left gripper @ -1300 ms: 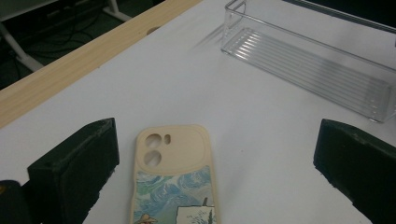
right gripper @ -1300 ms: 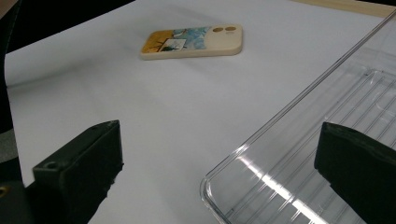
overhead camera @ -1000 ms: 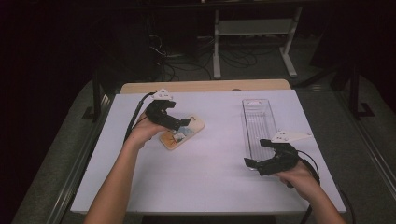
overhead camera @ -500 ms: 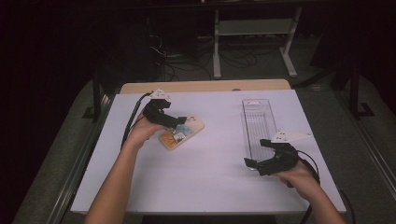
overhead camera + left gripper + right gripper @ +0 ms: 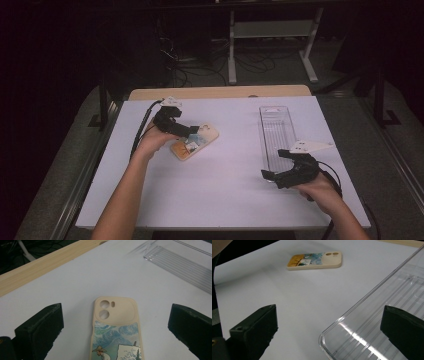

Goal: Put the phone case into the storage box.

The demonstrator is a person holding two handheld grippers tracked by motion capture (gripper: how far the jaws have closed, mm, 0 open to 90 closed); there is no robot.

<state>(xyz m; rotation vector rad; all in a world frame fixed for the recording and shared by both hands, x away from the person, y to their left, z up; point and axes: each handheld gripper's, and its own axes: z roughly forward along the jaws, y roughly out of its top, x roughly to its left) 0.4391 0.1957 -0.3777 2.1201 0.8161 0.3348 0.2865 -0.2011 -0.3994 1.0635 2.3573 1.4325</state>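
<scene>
A cream phone case (image 5: 195, 141) with a painted picture lies flat on the white table, left of centre. My left gripper (image 5: 189, 131) is open just behind it. In the left gripper view the case (image 5: 116, 327) lies between the two spread jaws, camera holes at the far end, untouched by either jaw. A long clear plastic tray (image 5: 276, 130) lies at the right. My right gripper (image 5: 274, 163) is open at the tray's near end. In the right gripper view the tray's near corner (image 5: 362, 322) sits between the jaws and the case (image 5: 315, 260) lies far off.
The white table top (image 5: 220, 190) has a wooden strip (image 5: 220, 93) along its far edge. Beyond it are a dark floor, cables and a white metal stand (image 5: 272, 30). The clear tray (image 5: 180, 262) shows at the upper right of the left gripper view.
My left gripper has drawn back slightly to the left from over the case. The case, the tray and my right gripper have stayed put.
</scene>
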